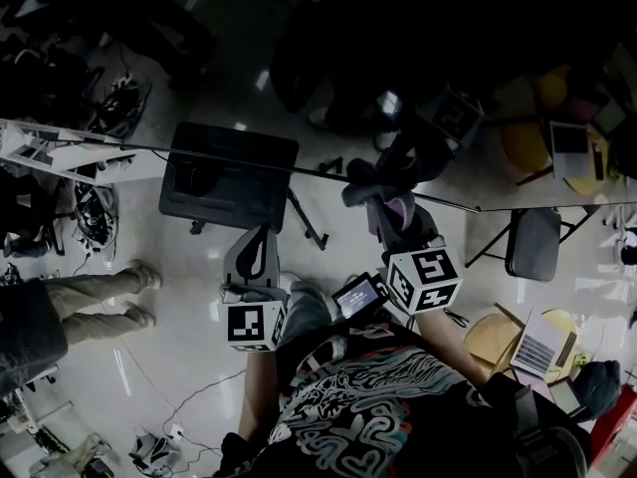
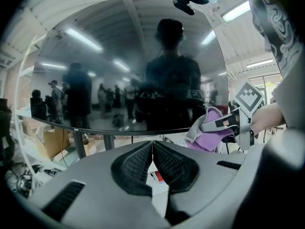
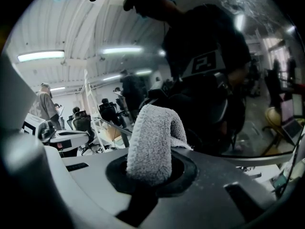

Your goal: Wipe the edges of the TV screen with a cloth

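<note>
The dark, mirror-like TV screen (image 1: 328, 58) fills the top of the head view, and its lower edge (image 1: 299, 170) runs across. My right gripper (image 1: 381, 195) is shut on a purple cloth (image 1: 399, 209) held against that lower edge, right of the middle. In the left gripper view the cloth (image 2: 211, 131) sits at the lower right corner of the screen (image 2: 128, 66). In the right gripper view the folded cloth (image 3: 152, 137) sticks up out of my right gripper (image 3: 151, 168). My left gripper (image 1: 257, 237) hangs below the edge, apart from the screen; its pads (image 2: 164, 161) meet on nothing.
A black stand base (image 1: 229, 177) sits on the pale floor under the screen. A person's legs (image 1: 90, 302) stand at the left. A folding chair (image 1: 532, 242) and a round table with a laptop (image 1: 542, 347) are at the right. Cables lie on the floor at lower left.
</note>
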{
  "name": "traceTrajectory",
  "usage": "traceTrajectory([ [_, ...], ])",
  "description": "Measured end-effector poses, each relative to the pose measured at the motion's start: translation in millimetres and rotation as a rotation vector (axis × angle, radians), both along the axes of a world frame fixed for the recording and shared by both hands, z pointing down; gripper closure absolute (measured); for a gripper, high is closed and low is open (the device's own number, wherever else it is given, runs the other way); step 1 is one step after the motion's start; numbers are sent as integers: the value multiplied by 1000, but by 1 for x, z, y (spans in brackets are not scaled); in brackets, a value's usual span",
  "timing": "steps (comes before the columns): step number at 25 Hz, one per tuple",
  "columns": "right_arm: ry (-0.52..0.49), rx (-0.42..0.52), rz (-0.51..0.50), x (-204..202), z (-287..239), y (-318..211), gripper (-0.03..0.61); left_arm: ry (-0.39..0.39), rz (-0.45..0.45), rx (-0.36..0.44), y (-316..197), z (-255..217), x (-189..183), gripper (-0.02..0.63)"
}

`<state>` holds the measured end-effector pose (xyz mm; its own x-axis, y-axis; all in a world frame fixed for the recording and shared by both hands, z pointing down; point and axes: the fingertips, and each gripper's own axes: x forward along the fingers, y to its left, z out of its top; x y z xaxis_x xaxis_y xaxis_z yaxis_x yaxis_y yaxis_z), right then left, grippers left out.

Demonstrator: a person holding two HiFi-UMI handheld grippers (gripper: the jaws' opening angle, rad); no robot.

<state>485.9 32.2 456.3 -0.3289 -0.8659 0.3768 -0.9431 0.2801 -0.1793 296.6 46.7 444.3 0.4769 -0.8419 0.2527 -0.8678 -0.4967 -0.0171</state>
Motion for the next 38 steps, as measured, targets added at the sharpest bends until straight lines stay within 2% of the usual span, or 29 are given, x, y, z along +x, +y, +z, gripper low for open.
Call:
traceTrajectory([
  [27, 16, -21, 2, -60, -3, -26, 517, 31, -46, 3, -27, -7, -73, 595],
  [31, 19, -27, 0, -74, -3, -31, 517, 58, -58, 23, -34, -12, -86, 595],
  [38, 6, -25, 9, -93, -1, -41, 517, 38, -59, 28, -47, -11, -110, 595],
])
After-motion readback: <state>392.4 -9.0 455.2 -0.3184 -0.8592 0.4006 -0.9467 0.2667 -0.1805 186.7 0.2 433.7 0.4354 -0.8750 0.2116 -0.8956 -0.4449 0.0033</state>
